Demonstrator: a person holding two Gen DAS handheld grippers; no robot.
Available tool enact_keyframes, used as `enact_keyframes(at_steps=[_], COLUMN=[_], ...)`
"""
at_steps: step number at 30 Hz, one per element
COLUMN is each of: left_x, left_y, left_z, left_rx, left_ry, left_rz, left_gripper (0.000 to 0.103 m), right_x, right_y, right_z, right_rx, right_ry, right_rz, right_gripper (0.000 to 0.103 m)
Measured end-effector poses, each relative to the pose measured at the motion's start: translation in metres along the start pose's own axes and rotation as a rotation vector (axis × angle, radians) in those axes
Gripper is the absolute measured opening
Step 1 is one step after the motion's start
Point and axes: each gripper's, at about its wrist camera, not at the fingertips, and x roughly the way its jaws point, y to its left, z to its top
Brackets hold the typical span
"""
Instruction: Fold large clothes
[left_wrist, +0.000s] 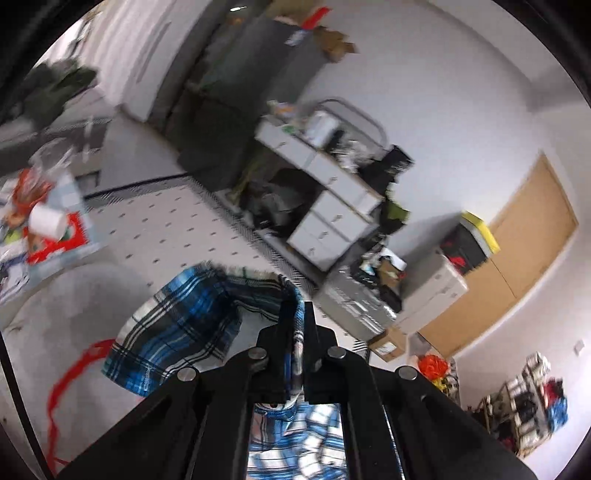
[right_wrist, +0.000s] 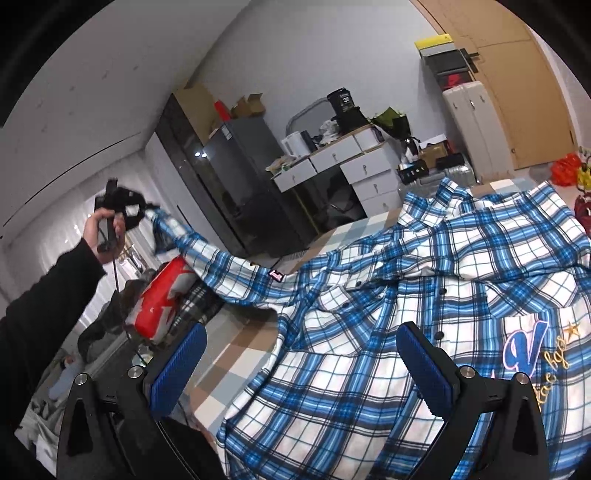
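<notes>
A checked bed (right_wrist: 236, 354) is carrying the plaid shirt (right_wrist: 424, 295), lying spread just ahead of the right tongs (right_wrist: 299, 365), which are gaping wide. The left tongs (left_wrist: 295, 317) are pinching its sleeve (left_wrist: 177, 325), lifted.

One plaid shirt (right_wrist: 406, 295), two grippers: left (left_wrist: 295, 314), right (right_wrist: 299, 354)

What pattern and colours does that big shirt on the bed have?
The shirt is blue, white and black plaid, clearest in the right wrist view.
</notes>
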Motion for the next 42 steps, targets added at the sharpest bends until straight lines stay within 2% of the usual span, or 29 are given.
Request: enact_keyframes(at_steps=[8,11,14,17,21,28,32,34,36,42], left_x=[0.014,0.027,0.050,0.085,0.129,0.190,0.209,0.224,0.223,0.229], left_y=[-0.122,-0.170,-0.212,-0.246,-0.269,-0.299,-0.310,-0.311,-0.331,-0.334], left_z=[-0.036,-0.069,-0.113,-0.170,-0.244,-0.351,-0.388,-0.416,-0.426,-0.444], left_rx=[0.220,0.322,0.410,0.470,0.516,0.528,0.538,0.547,0.552,0.592], left_ry=[0.042,0.084,0.150,0.270,0.406,0.589,0.640,0.683,0.713,0.812], left_rz=[-0.140,-0.184,-0.229,-0.277,-0.314,-0.337,-0.328,-0.312,-0.308,-0.302], left_gripper=[0.000,0.000,0.000,0.000,0.000,0.000,0.000,0.000,0.000,0.000], right_x=[-0.017,-0.032,-0.053,-0.074,-0.103,-0.146,-0.171,-0.177,-0.180,-0.170], right_y=[-0.006,-0.017,-0.037,-0.060,-0.078,-0.090,-0.092,-0.092,-0.092,-0.094], right_z=[0.008,0.015,0.022,0.026,0.031,0.033,0.034,0.035,0.037,0.040], right_rx=[0.022,0.064,0.153,0.254,0.285,0.336,0.337,0.327,0.315,0.324], right_ry=[-0.049,-0.099,-0.171,-0.212,-0.290,-0.422,-0.517,-0.548,-0.552,-0.500], right_rz=[-0.018,-0.055,-0.141,-0.232,-0.330,-0.373,-0.372,-0.366,-0.362,-0.320], right_gripper=[0.103,0.103,0.103,0.103,0.103,0.103,0.103,0.103,0.103,0.103])
